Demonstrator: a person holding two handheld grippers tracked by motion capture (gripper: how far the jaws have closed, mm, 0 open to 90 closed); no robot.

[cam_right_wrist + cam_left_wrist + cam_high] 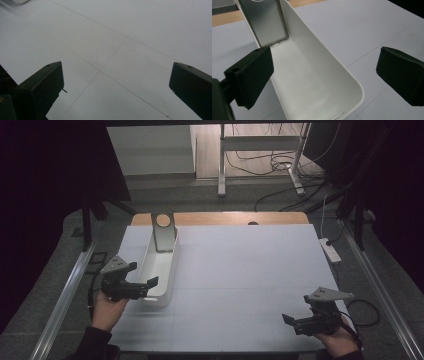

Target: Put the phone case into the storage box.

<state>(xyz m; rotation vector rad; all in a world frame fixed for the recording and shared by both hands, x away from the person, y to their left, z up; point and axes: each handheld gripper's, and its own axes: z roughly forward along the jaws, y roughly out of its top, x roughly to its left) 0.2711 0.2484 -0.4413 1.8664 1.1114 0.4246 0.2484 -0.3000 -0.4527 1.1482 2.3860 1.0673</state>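
A long white plastic bin (161,265) lies on the left half of the pale grey table mat (250,270), running from the middle left of the high view up toward the wooden table edge (220,218) at the top. A flat metal plate with a round hole (163,231) leans upright inside the bin's far end, its top rising above the rim.

The left gripper (131,285), held in the person's left hand (107,307) at the lower left of the high view, sits at the bin's near end. Its jaws are spread wide. In the left gripper view (322,72) they straddle the bin's near corner: one jaw is at the left of the frame by the bin's left wall, the other at the right of the frame above the mat, clear of the right wall. Neither jaw seems to touch the bin (317,82), and the metal plate (265,22) shows at the upper left.

The right gripper (295,320) is at the lower right of the high view, well apart from the bin, held in the right hand (340,340). In the right gripper view (116,87) its jaws are also spread apart over bare mat (125,32), holding nothing.
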